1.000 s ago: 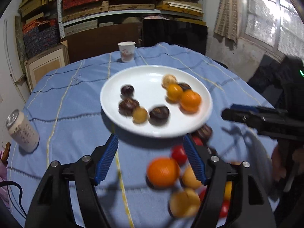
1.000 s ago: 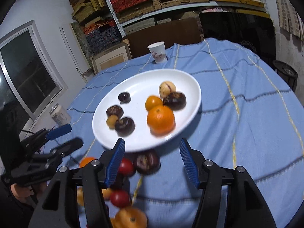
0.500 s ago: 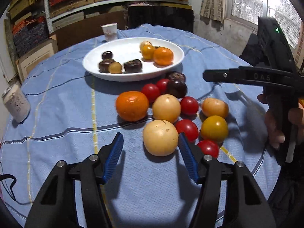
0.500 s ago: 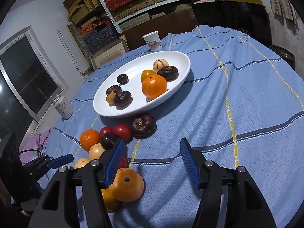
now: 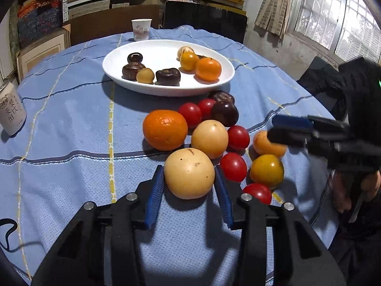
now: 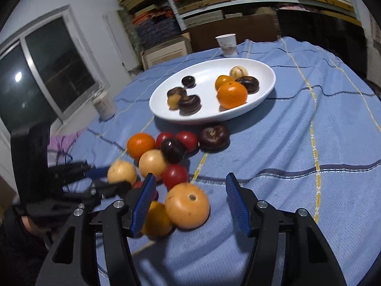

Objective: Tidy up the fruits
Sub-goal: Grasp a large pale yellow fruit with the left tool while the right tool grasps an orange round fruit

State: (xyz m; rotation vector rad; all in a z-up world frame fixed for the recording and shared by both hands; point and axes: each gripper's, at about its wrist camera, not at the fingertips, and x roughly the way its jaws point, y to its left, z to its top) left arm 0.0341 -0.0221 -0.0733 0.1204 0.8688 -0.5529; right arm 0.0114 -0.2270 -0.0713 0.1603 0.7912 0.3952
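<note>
A white plate (image 5: 123,76) on the blue tablecloth holds several fruits: dark ones, small yellow ones and an orange. In front of it lies a pile with an orange (image 5: 165,130), red tomatoes and yellow fruits. My left gripper (image 5: 189,169) is closing its jaws on the nearest pale yellow fruit (image 5: 189,174), and both blue pads touch its sides. My right gripper (image 6: 190,178) stands open over a tan-orange fruit (image 6: 187,206), which lies between the fingers nearer the left pad and is untouched. In the left wrist view the right gripper (image 5: 289,128) reaches in from the right.
A paper cup (image 5: 141,29) stands behind the plate and a drink can (image 5: 10,112) sits at the table's left edge. A person's hand (image 5: 343,190) holds the right gripper. Shelves of boxes and a dark chair back lie beyond the table.
Both grippers drew back from the plate and sank toward the fruit pile. The left jaws narrowed around the pale yellow fruit. The right jaws kept their width.
</note>
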